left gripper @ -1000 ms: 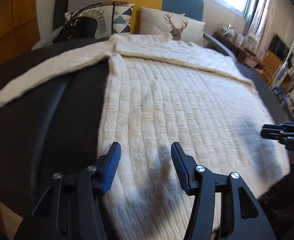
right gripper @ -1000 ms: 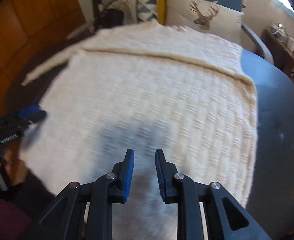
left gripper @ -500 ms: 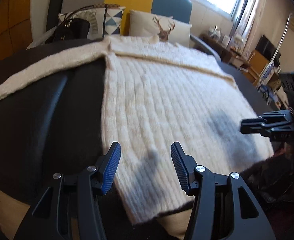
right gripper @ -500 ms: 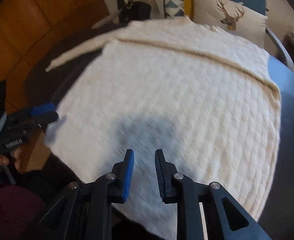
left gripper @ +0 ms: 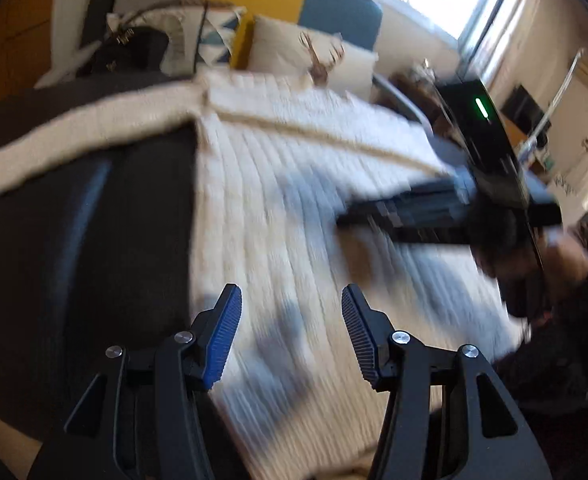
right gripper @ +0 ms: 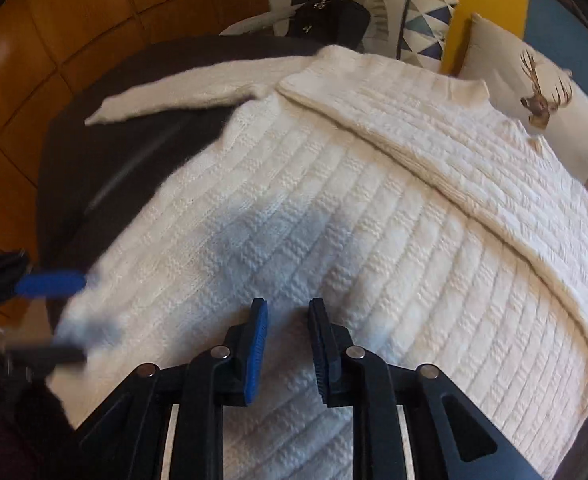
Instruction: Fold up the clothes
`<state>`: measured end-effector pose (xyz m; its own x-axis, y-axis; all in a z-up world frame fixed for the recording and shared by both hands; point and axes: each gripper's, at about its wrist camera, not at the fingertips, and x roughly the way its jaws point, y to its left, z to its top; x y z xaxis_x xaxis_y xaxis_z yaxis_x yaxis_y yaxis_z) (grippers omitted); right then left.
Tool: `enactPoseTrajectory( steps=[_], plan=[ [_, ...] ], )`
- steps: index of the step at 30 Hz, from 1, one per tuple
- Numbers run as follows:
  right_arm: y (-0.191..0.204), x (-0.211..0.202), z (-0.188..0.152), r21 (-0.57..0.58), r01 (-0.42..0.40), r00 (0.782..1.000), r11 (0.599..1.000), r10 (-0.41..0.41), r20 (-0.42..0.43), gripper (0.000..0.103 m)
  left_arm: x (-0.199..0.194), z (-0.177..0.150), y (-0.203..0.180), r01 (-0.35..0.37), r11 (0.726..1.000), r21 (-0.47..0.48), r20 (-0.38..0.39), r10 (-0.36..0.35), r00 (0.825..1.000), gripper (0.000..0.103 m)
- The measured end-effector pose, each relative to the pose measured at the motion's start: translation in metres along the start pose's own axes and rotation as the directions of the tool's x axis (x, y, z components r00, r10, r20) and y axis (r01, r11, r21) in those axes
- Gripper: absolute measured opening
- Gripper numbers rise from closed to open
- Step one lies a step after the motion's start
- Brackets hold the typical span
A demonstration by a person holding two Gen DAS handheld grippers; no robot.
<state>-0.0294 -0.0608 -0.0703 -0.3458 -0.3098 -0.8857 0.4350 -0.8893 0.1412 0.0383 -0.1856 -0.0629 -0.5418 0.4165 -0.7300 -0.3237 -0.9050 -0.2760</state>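
**Right tongs swing in over the sweater**

Your right tongs (right gripper: 286, 344) have swept left across the cream knit sweater (right gripper: 374, 208), which lies flat on the dark round worktop (right gripper: 93, 168); the next fold looks about to start. Both tongs are empty: left tongs (left gripper: 289, 332) spread wide, right narrowly parted. Count: one sweater, one sleeve outstretched far left, one folded across, two cushions.

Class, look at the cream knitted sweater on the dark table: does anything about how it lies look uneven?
Yes. The cream knitted sweater is lopsided: one sleeve stretches out across the dark table, the other sleeve is folded across the body.
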Motion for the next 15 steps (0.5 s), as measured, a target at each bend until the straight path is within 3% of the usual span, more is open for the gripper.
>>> enactPoseTrajectory(
  steps=[3, 7, 9, 10, 12, 15],
  plan=[
    [-0.009, -0.011, 0.001, 0.036, 0.037, 0.997, 0.999, -0.039, 0.061, 0.019, 0.017, 0.036, 0.007, -0.064, 0.998, 0.016, 0.042, 0.063, 0.997, 0.056],
    [-0.026, -0.010, -0.002, 0.096, 0.092, 0.992, 0.991, -0.100, 0.076, 0.020, 0.055, 0.064, 0.017, -0.095, 0.995, 0.024, -0.010, 0.096, 0.995, 0.056],
    [-0.033, -0.002, -0.013, 0.086, 0.152, 0.987, 0.985, -0.155, 0.028, 0.020, 0.072, 0.062, 0.016, -0.194, 0.976, 0.098, -0.056, 0.200, 0.978, 0.056],
    [-0.037, -0.005, -0.019, 0.095, 0.140, 0.988, 0.986, -0.144, 0.045, 0.020, 0.080, 0.060, 0.017, -0.241, 0.962, 0.131, -0.076, 0.252, 0.965, 0.056],
    [-0.045, -0.009, -0.032, 0.111, 0.113, 0.989, 0.987, -0.123, 0.082, 0.021, 0.084, 0.054, 0.024, -0.266, 0.954, 0.138, -0.095, 0.281, 0.955, 0.057],
    [-0.056, -0.019, -0.038, 0.175, 0.075, 0.992, 0.982, -0.091, 0.085, 0.020, 0.064, 0.054, 0.032, -0.262, 0.961, 0.082, -0.059, 0.267, 0.962, 0.059]
  ],
)
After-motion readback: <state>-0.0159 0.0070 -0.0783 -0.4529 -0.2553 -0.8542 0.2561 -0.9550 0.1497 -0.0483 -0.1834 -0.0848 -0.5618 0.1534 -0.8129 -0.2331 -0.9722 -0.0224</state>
